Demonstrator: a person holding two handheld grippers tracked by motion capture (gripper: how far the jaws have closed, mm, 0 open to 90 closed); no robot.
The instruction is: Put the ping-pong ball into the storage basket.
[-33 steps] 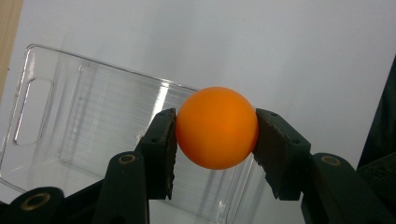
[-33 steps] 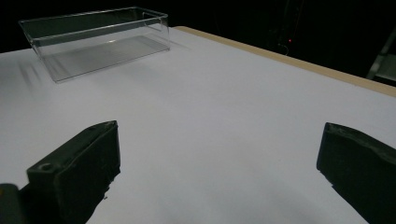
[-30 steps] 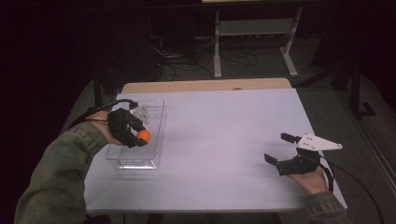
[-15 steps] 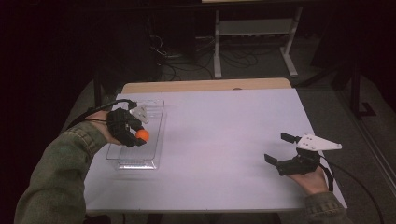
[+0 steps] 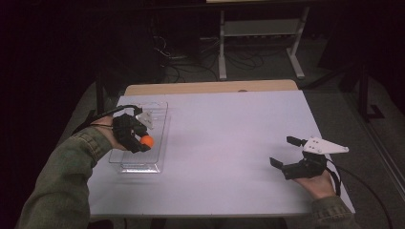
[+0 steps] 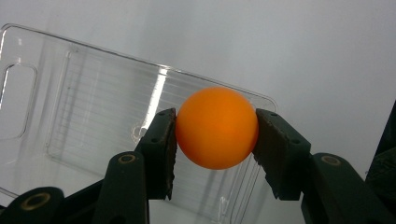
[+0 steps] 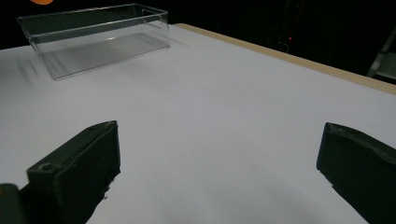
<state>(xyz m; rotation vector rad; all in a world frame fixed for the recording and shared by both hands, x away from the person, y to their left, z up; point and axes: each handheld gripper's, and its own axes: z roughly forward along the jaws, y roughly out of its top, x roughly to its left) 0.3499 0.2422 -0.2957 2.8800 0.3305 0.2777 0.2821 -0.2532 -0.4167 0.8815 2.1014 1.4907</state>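
Left gripper (image 6: 215, 133) jaws clamped on orange ball (image 6: 217, 127) directly over clear plastic bin (image 6: 84, 107), so drop is straight down; right gripper (image 5: 287, 152) jaws wide open, well apart.

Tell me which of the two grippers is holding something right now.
The left gripper, over the clear tray: its jaws are shut on the orange ball. The right gripper hangs open over bare table, its jaws apart with nothing between them.
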